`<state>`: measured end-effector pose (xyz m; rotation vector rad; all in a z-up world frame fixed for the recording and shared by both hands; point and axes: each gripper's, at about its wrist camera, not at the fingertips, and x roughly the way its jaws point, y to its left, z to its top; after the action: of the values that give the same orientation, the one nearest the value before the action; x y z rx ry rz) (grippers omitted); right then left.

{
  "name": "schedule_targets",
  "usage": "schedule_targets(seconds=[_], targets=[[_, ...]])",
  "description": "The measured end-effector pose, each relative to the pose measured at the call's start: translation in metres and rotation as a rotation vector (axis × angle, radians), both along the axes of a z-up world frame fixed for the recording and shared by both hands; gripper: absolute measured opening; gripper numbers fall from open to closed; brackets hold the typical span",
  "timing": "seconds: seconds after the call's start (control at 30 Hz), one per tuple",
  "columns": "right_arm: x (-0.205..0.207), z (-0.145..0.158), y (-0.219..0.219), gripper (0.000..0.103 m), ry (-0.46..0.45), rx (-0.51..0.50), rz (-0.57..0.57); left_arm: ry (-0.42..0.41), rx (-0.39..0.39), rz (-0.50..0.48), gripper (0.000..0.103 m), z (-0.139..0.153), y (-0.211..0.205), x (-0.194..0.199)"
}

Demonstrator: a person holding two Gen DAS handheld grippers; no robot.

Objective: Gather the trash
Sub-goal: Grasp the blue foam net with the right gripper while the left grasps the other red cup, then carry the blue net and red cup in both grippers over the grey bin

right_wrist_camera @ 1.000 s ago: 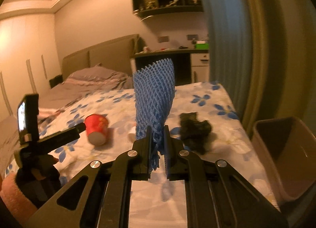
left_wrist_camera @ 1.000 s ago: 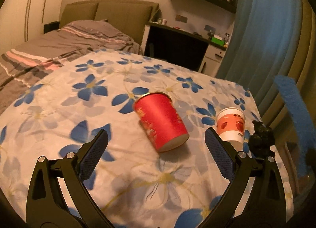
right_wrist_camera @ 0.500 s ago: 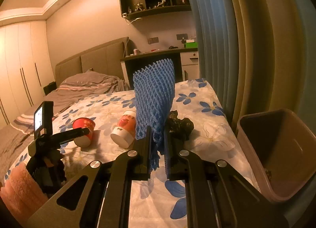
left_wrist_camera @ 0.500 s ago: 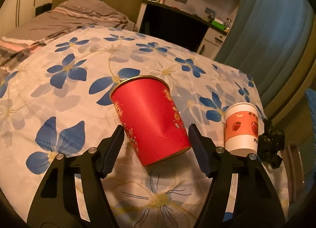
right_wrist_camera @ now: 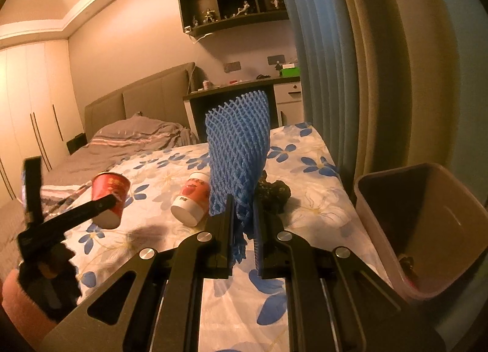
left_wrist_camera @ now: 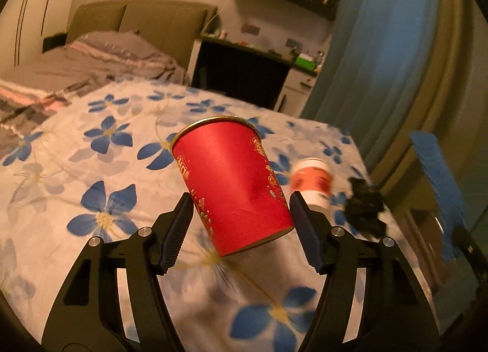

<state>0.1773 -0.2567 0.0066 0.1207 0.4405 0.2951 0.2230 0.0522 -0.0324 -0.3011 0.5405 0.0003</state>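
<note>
Two grippers, each with trash

Our right gripper (right_wrist_camera: pixel 244 230) squeezes the blue foam net (right_wrist_camera: pixel 238 156); our left gripper (left_wrist_camera: pixel 241 227) holds the red cup (left_wrist_camera: pixel 231 184) above the flowered table (left_wrist_camera: pixel 91 169). The bin (right_wrist_camera: pixel 427 230) waits at three o'clock.

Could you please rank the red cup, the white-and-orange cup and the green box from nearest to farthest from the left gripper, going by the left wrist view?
1. Red cup, between the left gripper pads.
2. White-and-orange cup, right of it on the bedspread.
3. Green box, on the far desk.
</note>
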Motion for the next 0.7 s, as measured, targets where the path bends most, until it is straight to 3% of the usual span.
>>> schedule_targets(seconds=[0.3, 0.7], targets=[[-0.022, 0.006, -0.031, 0.011, -0.012, 0.019, -0.066, -0.088, 0.041, -0.130, 0.064, 0.028, -0.064, -0.036], [-0.046, 0.005, -0.094, 0.011, -0.025, 0.038, -0.191, -0.123, 0.090, -0.323, 0.064, 0.039, -0.169, -0.038]])
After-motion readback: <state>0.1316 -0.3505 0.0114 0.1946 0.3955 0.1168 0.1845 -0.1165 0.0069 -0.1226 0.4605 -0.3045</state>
